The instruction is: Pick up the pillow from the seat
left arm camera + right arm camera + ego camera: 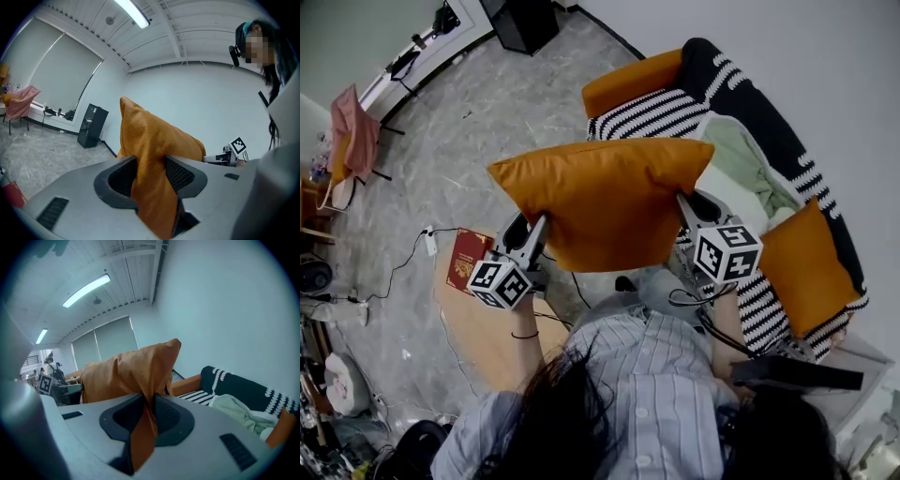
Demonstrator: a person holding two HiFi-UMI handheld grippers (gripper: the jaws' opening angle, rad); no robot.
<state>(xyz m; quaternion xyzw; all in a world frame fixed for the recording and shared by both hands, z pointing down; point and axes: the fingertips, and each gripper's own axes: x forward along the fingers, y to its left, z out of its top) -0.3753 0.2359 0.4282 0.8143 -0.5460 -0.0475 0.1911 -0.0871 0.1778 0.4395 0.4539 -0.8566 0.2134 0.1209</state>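
Note:
An orange pillow (605, 197) hangs in the air in front of the person, clear of the striped sofa seat (652, 114). My left gripper (536, 225) is shut on the pillow's lower left edge; in the left gripper view the orange pillow (152, 154) is pinched between the pads. My right gripper (686, 208) is shut on the pillow's right edge; the pillow (136, 373) bunches up between its jaws in the right gripper view. Both marker cubes show below the pillow in the head view.
The black-and-white striped sofa (750, 103) has orange cushions at its far end (633, 82) and near end (806, 267), plus a pale green blanket (736, 159). A red book (469, 258) and cables lie on the floor at left. A black speaker (525, 21) stands far back.

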